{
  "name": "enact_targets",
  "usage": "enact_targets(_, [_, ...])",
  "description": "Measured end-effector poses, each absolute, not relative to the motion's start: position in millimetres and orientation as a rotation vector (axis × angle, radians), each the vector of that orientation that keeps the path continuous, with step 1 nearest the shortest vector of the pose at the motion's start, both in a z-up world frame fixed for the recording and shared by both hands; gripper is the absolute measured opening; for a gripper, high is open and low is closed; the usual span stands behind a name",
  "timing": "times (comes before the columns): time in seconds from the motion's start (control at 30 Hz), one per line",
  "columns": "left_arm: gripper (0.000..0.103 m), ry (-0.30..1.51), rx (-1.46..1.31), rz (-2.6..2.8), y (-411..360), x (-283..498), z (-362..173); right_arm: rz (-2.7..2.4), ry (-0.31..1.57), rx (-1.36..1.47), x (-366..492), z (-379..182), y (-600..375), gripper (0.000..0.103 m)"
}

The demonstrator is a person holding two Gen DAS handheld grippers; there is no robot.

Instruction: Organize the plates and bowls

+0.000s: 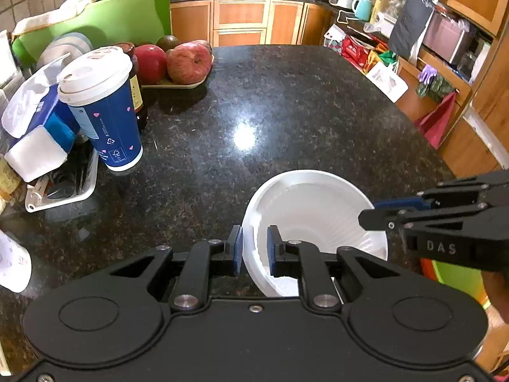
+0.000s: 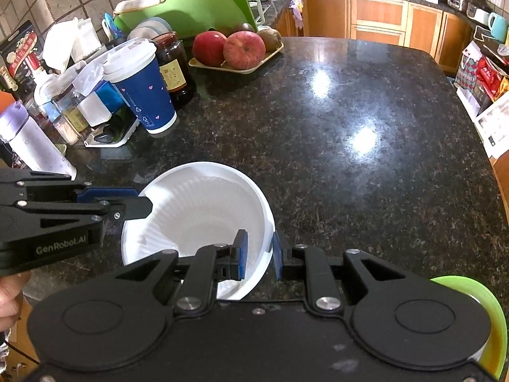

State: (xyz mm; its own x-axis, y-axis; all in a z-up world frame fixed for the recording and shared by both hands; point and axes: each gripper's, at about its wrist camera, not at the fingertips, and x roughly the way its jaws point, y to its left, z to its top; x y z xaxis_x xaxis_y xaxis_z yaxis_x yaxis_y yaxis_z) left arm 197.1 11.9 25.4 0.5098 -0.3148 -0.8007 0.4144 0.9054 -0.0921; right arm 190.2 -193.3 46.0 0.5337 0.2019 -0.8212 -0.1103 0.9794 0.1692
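A white ribbed bowl (image 1: 313,213) sits low over the dark granite counter (image 1: 270,102). My left gripper (image 1: 254,248) straddles its left rim with one blue pad inside and one outside, shut on the rim. My right gripper (image 2: 258,254) straddles the bowl's (image 2: 197,210) right rim the same way, shut on it. Each gripper shows in the other's view: the right gripper (image 1: 375,211) in the left wrist view, the left gripper (image 2: 140,200) in the right wrist view. A green plate (image 2: 490,315) lies at the lower right, partly hidden by my right gripper's body.
At the left stand a blue paper cup with a white lid (image 1: 101,108), a dark jar (image 2: 173,67), tissue packs (image 1: 35,117) and a small white tray (image 1: 63,187). A tray of apples (image 1: 178,63) sits at the back. A green cutting board (image 2: 191,6) leans behind.
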Motion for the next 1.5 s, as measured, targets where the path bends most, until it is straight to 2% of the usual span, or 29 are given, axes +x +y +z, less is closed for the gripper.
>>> enact_targets(0.87, [0.023, 0.824, 0.056, -0.393, 32.4, 177.5, 31.9, 0.152, 0.944, 0.173, 173.0, 44.0, -194.8, 0.020])
enact_targets(1.2, [0.023, 0.774, 0.021, -0.358, 41.3, 166.7, 34.0, 0.075, 0.817, 0.121, 151.0, 46.1, -190.6, 0.020])
enact_targets(1.5, [0.023, 0.750, 0.012, -0.314, 43.6, 160.6, 31.5, 0.036, 0.730, 0.184, 136.5, 46.2, -190.5, 0.020])
